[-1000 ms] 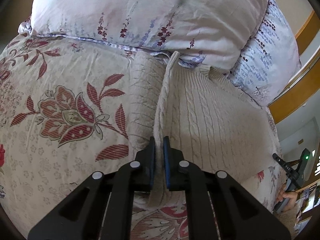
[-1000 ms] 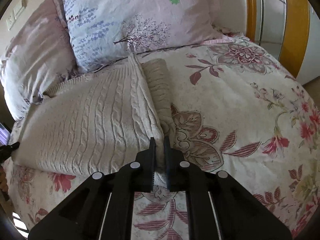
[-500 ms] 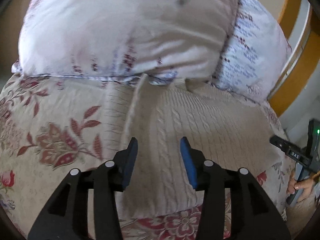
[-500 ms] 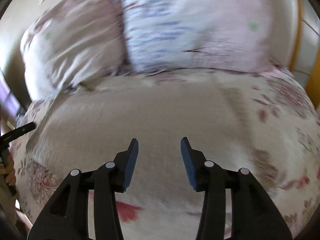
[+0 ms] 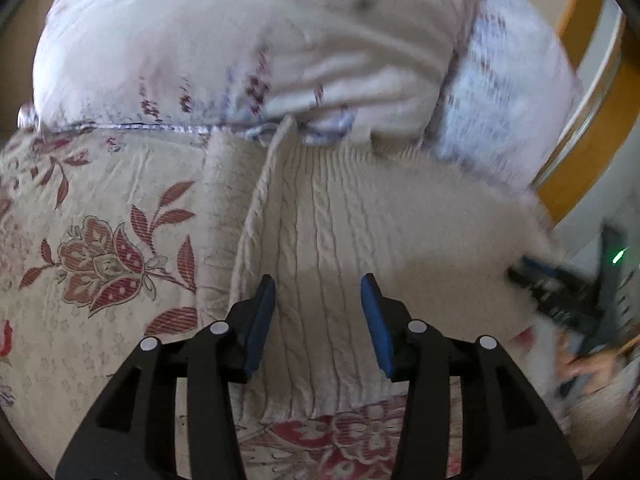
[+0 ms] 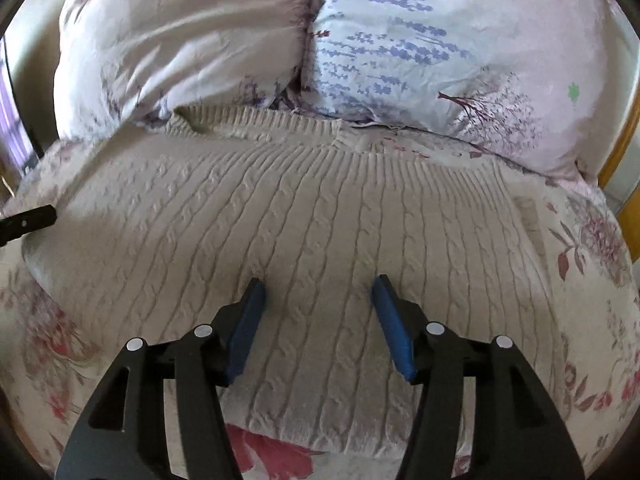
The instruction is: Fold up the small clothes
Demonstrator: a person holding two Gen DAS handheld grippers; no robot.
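A cream cable-knit sweater [image 6: 320,240] is laid flat on the floral bedspread [image 5: 100,240], its ribbed edge against the pillows [image 6: 360,40], presumably so that the soft knit is supported over its whole width while folds are made. In the left wrist view a side strip of the sweater is seen turned over onto the body, forming a raised ridge [image 5: 256,208] that runs from the pillows toward the camera; this is judged to be a first lengthwise fold, already laid. The left gripper [image 5: 318,320] is held low over the sweater, just to the right of that ridge, with its blue pads [image 5: 262,320] spread wide and nothing between them; whether the pads touch the knit cannot be told. The right gripper [image 6: 318,324] is held over the middle of the sweater, well short of the pillows, its fingers likewise wide apart and empty, and contact with the fabric cannot be judged either. Both tools are thus seen released from the cloth, which is judged to suit repositioning for a fresh grasp. At the sweater's far edge from each camera, the other tool is glimpsed, blurred.
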